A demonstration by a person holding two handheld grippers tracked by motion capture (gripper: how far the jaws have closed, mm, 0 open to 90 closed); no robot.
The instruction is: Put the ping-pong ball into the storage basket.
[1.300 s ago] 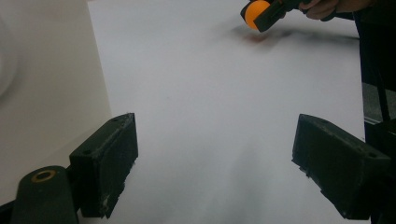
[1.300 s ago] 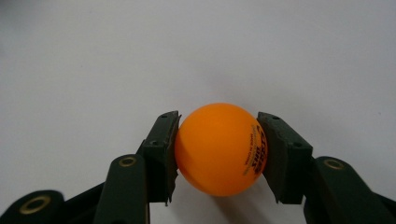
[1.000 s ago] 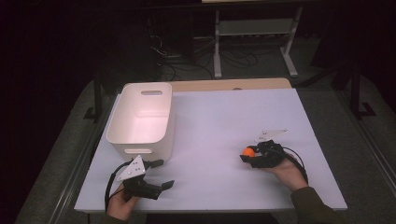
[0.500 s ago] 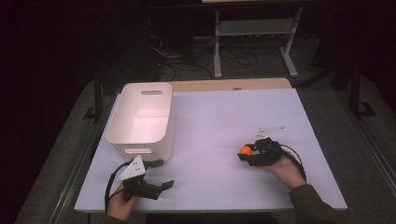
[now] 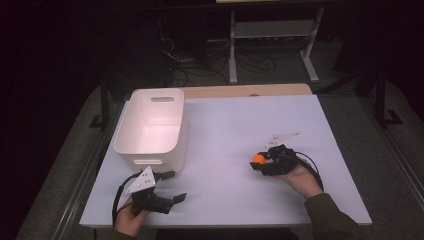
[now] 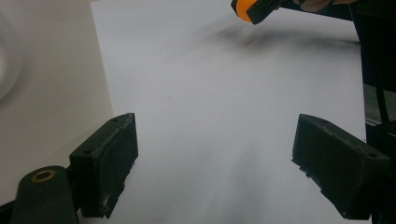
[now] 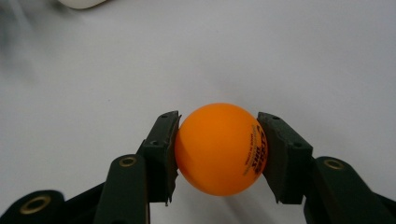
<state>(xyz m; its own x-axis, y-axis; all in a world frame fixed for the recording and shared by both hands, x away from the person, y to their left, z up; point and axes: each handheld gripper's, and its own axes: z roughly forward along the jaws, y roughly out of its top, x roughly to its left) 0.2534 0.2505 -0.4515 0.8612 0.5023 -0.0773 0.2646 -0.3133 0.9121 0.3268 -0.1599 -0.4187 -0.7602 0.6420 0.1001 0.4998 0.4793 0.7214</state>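
A: The orange ball (image 7: 219,148) sits pinched between the two jaws of the right gripper (image 5: 264,161), just above the white table (image 5: 240,125) on its right side. In the right gripper view the pads press on opposite sides of the ball, with print showing near the right pad.

B: So what worries you?

A: It is a smooth, round, light ball, and the pads only meet it on small patches. If the grip sits off the widest part, I judge it could squirt out forward or downward. A quick swing or a tilt of the hand would do it.

B: And if it drops?

A: It would likely bounce and roll across the bare table, maybe off the edge. Nothing nearby would stop it.

B: Where would it go, the tub?

A: Probably. The white tub (image 5: 152,127) stands well apart, at the left side of the table. Letting go too high or too early could make the ball hit the rim or bounce back out.

B: The other hand?

A: The left gripper (image 5: 172,187) rests near the tub's front corner, jaws wide apart and holding nothing. It lies close to the path, so a low carry could clip it.
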